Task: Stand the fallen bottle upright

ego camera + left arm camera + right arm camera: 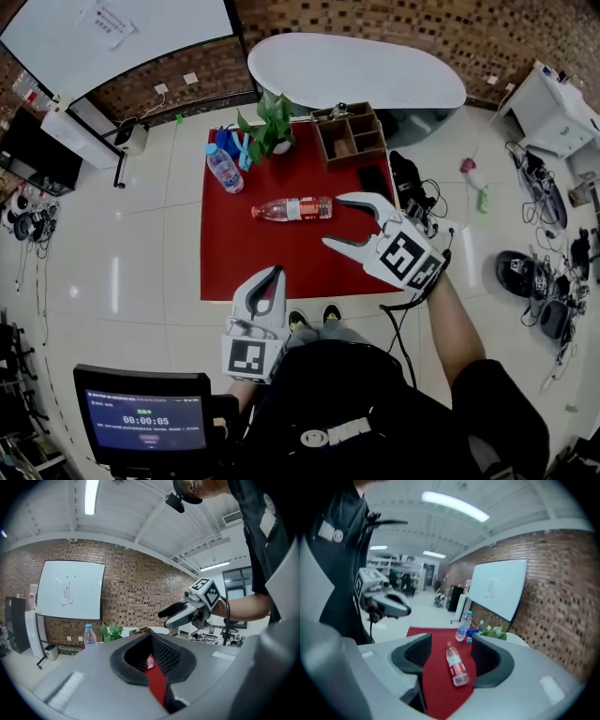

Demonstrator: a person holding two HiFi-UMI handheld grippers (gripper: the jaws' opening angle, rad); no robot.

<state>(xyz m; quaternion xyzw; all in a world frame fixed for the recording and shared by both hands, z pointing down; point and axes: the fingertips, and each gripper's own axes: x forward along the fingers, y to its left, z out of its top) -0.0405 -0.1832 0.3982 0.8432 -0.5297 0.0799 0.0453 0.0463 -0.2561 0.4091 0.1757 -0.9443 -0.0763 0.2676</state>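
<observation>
A clear bottle with a red label and red cap [291, 209] lies on its side in the middle of the red table [234, 253], cap to the left. My right gripper [335, 220] hovers open just right of the bottle's base, apart from it. In the right gripper view the fallen bottle [457, 665] lies ahead between the open right gripper [451, 654] jaws, cap pointing away. My left gripper [272, 277] is shut and empty at the table's near edge; in its own view the left gripper [151, 644] faces the right gripper [180, 613].
A second bottle with a blue cap [224, 169] stands upright at the table's far left, beside a potted plant [272, 122]. A wooden organizer [350, 134] and a black phone [372, 178] are at the far right. A monitor [145, 422] is at lower left.
</observation>
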